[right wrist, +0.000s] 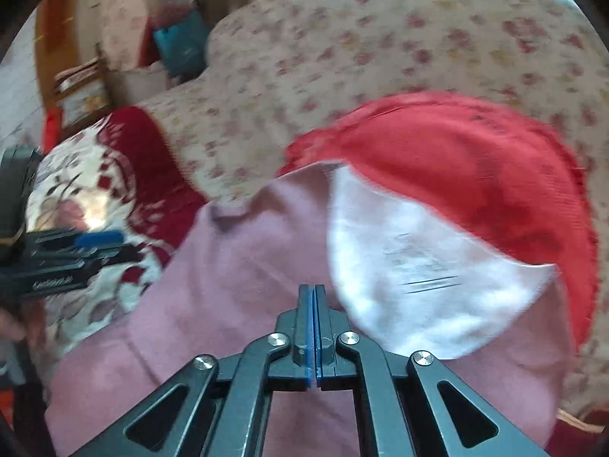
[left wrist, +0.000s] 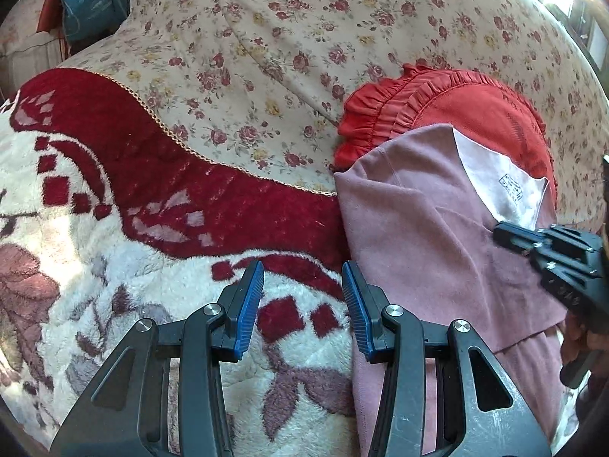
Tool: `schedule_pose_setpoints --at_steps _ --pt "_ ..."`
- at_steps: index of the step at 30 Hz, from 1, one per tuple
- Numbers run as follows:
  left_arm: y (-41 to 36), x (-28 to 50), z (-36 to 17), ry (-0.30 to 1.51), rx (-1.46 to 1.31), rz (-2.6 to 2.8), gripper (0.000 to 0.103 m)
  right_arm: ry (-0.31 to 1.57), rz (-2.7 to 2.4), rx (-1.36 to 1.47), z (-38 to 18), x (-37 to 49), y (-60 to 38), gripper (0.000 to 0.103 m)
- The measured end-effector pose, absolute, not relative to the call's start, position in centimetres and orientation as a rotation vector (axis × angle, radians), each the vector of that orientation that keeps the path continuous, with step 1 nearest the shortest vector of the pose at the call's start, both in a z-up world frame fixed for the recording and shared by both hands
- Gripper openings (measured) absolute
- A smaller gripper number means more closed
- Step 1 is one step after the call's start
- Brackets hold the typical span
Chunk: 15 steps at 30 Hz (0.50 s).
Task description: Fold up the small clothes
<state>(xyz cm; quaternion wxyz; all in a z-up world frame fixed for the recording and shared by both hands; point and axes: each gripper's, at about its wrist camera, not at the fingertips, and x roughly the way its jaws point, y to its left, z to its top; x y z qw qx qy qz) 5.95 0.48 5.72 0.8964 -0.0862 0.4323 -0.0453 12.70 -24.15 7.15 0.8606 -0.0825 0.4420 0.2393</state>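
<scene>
A pink garment [left wrist: 430,228] lies on the bed with its white lining [left wrist: 495,182] turned up at the far corner; it also shows in the right wrist view [right wrist: 228,285]. It partly covers a red ruffled garment [left wrist: 456,106], which also shows in the right wrist view [right wrist: 475,175]. My left gripper [left wrist: 302,274] is open and empty, just left of the pink garment's edge, over the fleece blanket. My right gripper [right wrist: 312,293] is shut over the pink garment, with a thin pink sliver between its pads. It shows at the right edge of the left wrist view [left wrist: 502,230].
A red and white fleece blanket [left wrist: 114,228] covers the near left of the bed. A floral bedspread [left wrist: 285,57] lies behind. A teal bag [left wrist: 91,0] and clutter stand at the far left. The right wrist view is motion-blurred.
</scene>
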Motion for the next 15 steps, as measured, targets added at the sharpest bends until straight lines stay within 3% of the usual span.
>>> schedule_pose_setpoints --at_steps 3,6,11,13,14,15 --pt "0.4 5.8 5.6 0.903 -0.168 -0.1 0.042 0.946 0.52 -0.21 5.9 13.5 -22.8 0.017" --pt "0.5 5.8 5.4 0.904 -0.154 -0.097 0.042 0.949 0.525 -0.231 5.7 13.8 -22.6 0.02" --pt "1.1 6.1 5.0 0.917 -0.191 -0.084 0.042 0.977 0.58 -0.28 5.4 14.2 -22.2 0.037" --pt "1.1 6.0 5.0 0.914 -0.194 -0.082 0.042 0.975 0.594 -0.325 5.1 14.2 -21.9 0.035" --pt "1.1 6.0 5.0 0.912 -0.192 -0.083 0.042 0.97 0.587 -0.332 5.1 14.2 -21.9 0.029" --pt "1.1 6.0 5.1 0.911 -0.192 -0.083 0.042 0.962 0.573 -0.345 5.3 14.0 -21.8 0.005"
